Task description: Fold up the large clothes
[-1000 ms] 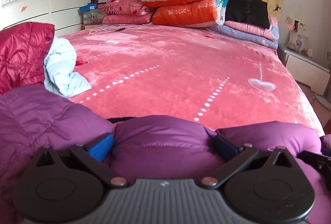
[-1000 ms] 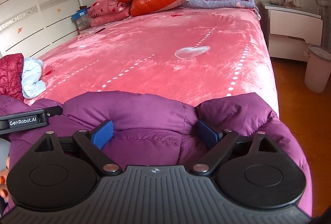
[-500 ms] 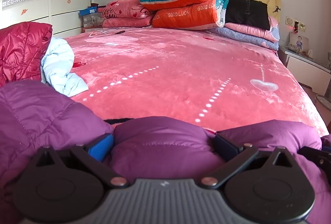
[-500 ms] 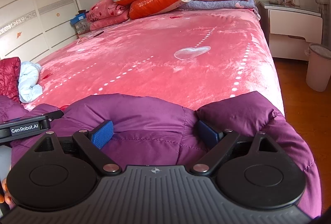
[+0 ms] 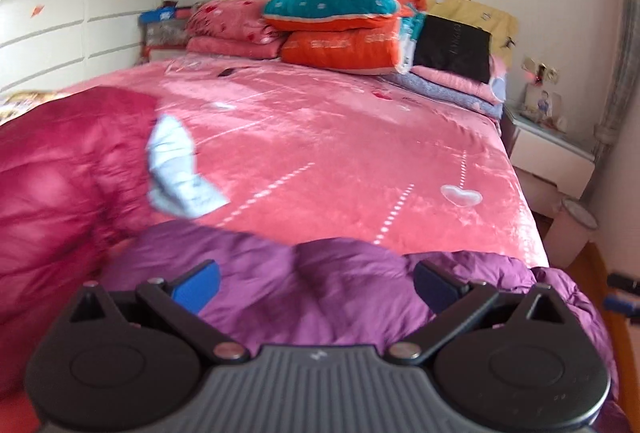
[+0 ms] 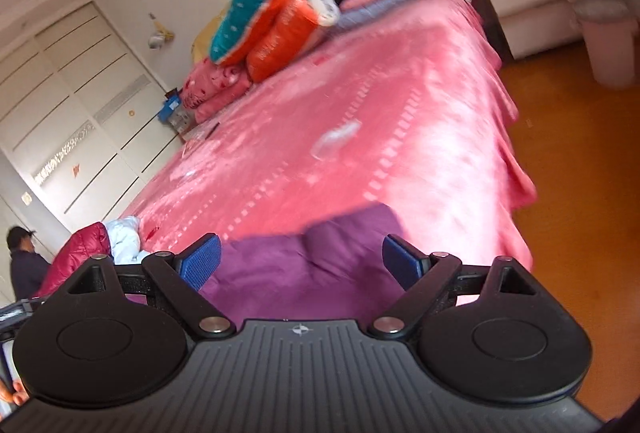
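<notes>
Your purple down jacket (image 5: 320, 289) lies bunched at the foot of the pink bed (image 5: 340, 153), puffed up between the spread blue pads of your left hand-held gripper (image 5: 316, 287), jaws wide apart. Your right hand-held gripper (image 6: 300, 261), tilted and equally agape, hovers over the jacket's edge (image 6: 280, 269). A red jacket (image 5: 60, 185) and pale blue garment (image 5: 176, 169) lie just left

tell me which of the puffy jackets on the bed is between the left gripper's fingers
The purple jacket: it bulges between the left gripper fingers at the near bed edge. The red jacket lies off to its left, untouched.
</notes>
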`<state>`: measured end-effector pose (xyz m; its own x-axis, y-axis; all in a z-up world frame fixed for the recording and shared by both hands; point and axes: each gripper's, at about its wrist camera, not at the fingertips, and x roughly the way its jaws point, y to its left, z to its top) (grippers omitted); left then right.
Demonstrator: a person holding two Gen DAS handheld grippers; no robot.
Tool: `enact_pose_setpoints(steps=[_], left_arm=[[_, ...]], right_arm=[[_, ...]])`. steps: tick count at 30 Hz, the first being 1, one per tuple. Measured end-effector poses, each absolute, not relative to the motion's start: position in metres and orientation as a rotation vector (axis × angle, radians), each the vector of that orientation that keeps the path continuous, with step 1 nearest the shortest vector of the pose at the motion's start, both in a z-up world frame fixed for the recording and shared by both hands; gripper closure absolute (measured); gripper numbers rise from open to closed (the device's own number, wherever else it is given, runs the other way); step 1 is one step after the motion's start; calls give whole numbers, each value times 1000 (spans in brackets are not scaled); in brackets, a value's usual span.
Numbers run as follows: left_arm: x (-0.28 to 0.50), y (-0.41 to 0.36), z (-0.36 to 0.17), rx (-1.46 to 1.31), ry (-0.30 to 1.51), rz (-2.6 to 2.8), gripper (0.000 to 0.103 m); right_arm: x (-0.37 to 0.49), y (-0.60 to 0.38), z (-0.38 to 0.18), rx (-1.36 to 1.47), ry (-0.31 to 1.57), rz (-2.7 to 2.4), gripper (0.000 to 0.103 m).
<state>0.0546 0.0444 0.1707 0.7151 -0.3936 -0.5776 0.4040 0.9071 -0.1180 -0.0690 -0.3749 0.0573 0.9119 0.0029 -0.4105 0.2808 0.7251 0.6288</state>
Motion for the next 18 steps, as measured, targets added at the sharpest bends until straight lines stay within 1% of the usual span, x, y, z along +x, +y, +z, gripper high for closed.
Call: enact_pose_setpoints(steps=[4,9,14,18], left_arm=[[44,107,177,-93,625,-462,1],[39,170,153,-219,639,-395,1],[49,201,131,-326,685,-400,1],[59,205,114,-373,738,-458,1]], right_arm=[[-103,-397,26,901,438,-138,0],[-119,-399,-5,1018,472,-107,0],[-110,-383,-18,1097,496,-26,0],[-97,-368,-15,1077,522,9,0]])
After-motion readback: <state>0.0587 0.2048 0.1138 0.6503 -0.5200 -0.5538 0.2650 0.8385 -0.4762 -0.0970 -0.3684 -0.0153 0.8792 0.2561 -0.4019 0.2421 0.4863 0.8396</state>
